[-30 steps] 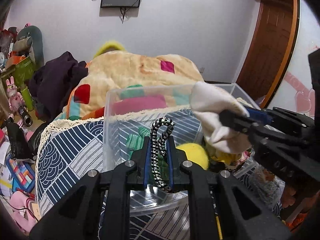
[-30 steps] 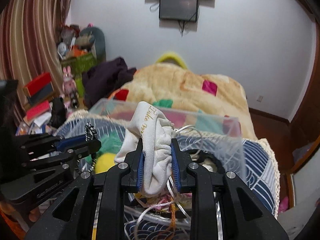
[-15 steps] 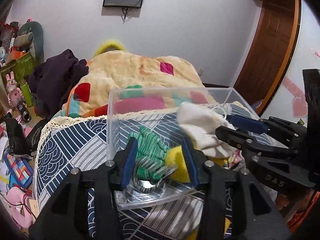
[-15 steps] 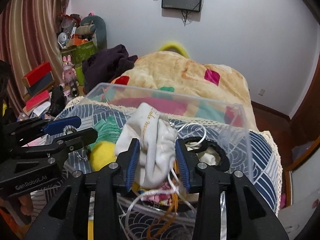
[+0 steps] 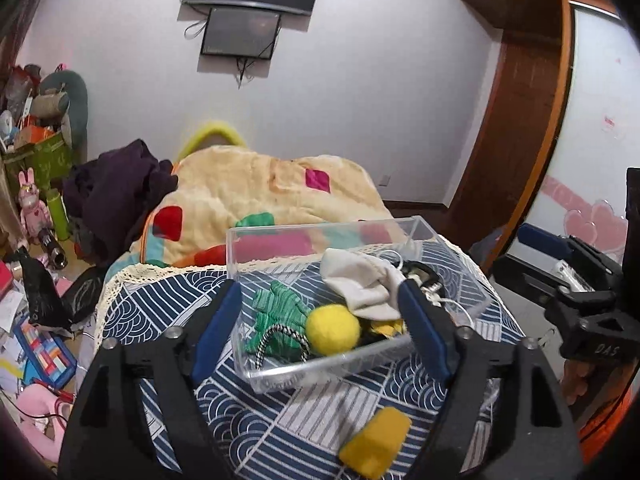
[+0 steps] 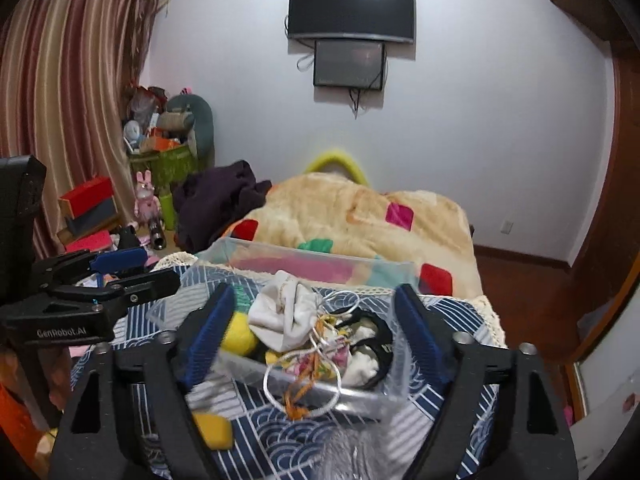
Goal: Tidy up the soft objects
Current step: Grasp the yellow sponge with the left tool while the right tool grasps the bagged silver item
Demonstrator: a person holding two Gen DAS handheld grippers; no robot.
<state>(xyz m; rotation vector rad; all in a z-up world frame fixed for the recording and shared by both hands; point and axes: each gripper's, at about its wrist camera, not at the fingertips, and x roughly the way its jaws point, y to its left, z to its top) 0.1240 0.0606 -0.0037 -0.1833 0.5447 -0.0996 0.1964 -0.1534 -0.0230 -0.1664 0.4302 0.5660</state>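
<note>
A clear plastic bin (image 5: 256, 252) (image 6: 240, 248) sits on a blue-and-white patterned cloth. Inside lie a green knit item (image 5: 280, 308), a black-and-white cord (image 5: 276, 338), a yellow ball (image 5: 333, 329) (image 6: 238, 336), a white cloth pouch (image 5: 360, 284) (image 6: 286, 316) and tangled strings (image 6: 304, 376). My left gripper (image 5: 320, 320) is open and empty, hovering before the bin. My right gripper (image 6: 312, 328) is open and empty, above the bin's near side. Each gripper also shows in the other's view: the right gripper (image 5: 560, 264), the left gripper (image 6: 132, 270).
A yellow sponge block (image 5: 376, 446) (image 6: 212, 430) lies on the cloth in front of the bin. A beige blanket with coloured patches (image 5: 260, 192) lies behind. Dark clothes (image 5: 116, 192) and floor clutter (image 5: 32, 336) are at left. A wooden door (image 5: 508, 140) stands at right.
Both grippers opened and pulled back. The left let the black-and-white cord drop into the bin; the right released the white pouch, which now rests in the bin.
</note>
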